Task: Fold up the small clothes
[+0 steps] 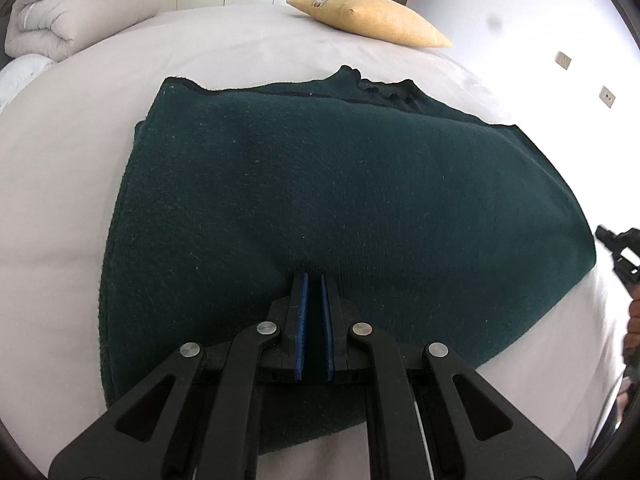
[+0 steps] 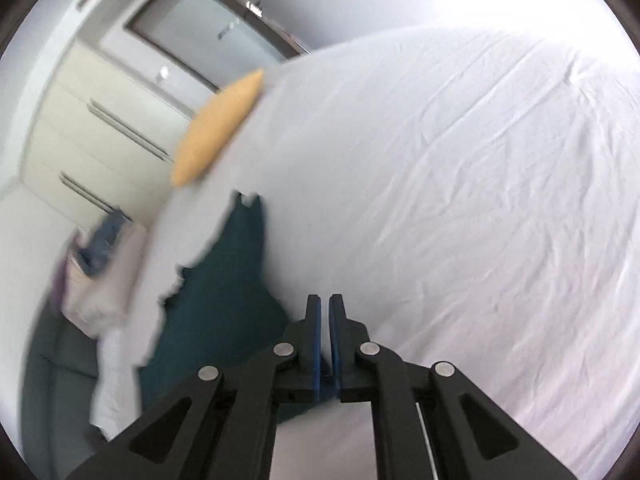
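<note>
A dark green knitted garment (image 1: 320, 180) lies folded flat on the white bed sheet (image 1: 60, 160). My left gripper (image 1: 315, 278) sits at its near edge, shut on a pinch of the fabric, which puckers at the tips. In the right wrist view the garment (image 2: 224, 280) lies to the left, blurred. My right gripper (image 2: 325, 300) hangs over bare sheet (image 2: 440, 200) beside it, its blue pads almost together and nothing between them. Part of the right gripper (image 1: 620, 252) and a hand (image 1: 632, 328) show at the right edge of the left wrist view.
A yellow pillow (image 1: 372, 20) lies at the far side of the bed. A folded duvet (image 1: 60, 20) with blue clothing on top sits at the far left. Wardrobe doors (image 2: 100, 120) stand behind the bed. Wide bare sheet stretches to the right of the garment.
</note>
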Demonstrator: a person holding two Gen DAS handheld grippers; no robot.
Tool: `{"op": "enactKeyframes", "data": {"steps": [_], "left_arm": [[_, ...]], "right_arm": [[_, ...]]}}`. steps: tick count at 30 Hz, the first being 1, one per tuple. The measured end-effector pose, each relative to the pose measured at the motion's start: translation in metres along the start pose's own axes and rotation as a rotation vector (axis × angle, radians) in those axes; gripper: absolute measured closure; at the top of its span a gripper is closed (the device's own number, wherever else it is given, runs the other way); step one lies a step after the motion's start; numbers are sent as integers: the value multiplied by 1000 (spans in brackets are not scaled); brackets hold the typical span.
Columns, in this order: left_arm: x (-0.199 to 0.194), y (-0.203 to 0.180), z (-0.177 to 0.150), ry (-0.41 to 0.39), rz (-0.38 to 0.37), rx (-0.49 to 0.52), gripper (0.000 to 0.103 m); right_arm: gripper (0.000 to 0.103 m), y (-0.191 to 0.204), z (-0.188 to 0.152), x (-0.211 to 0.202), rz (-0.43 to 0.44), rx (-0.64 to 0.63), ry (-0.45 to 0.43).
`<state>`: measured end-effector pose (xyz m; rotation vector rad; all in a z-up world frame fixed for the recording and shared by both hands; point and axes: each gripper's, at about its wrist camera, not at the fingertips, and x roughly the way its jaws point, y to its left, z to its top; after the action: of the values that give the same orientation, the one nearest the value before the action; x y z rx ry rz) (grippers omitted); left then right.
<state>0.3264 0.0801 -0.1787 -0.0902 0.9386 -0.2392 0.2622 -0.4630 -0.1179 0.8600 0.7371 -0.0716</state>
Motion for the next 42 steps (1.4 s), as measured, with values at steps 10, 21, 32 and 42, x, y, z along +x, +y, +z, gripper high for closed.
{"op": "enactKeyframes", "data": {"steps": [10, 21, 32, 42], "left_arm": [[1, 0, 1, -5, -3, -3, 96], [-4, 0, 2, -12, -1, -10, 96], [4, -35, 23, -28, -76, -14, 96], [-1, -3, 7, -7, -93, -36, 96]], "right_arm": [[95, 152, -95, 81, 251, -336, 326], [103, 125, -143, 131, 308, -303, 443], [103, 111, -142, 116, 364, -339, 381], [103, 110, -141, 115, 376, -331, 378]]}}
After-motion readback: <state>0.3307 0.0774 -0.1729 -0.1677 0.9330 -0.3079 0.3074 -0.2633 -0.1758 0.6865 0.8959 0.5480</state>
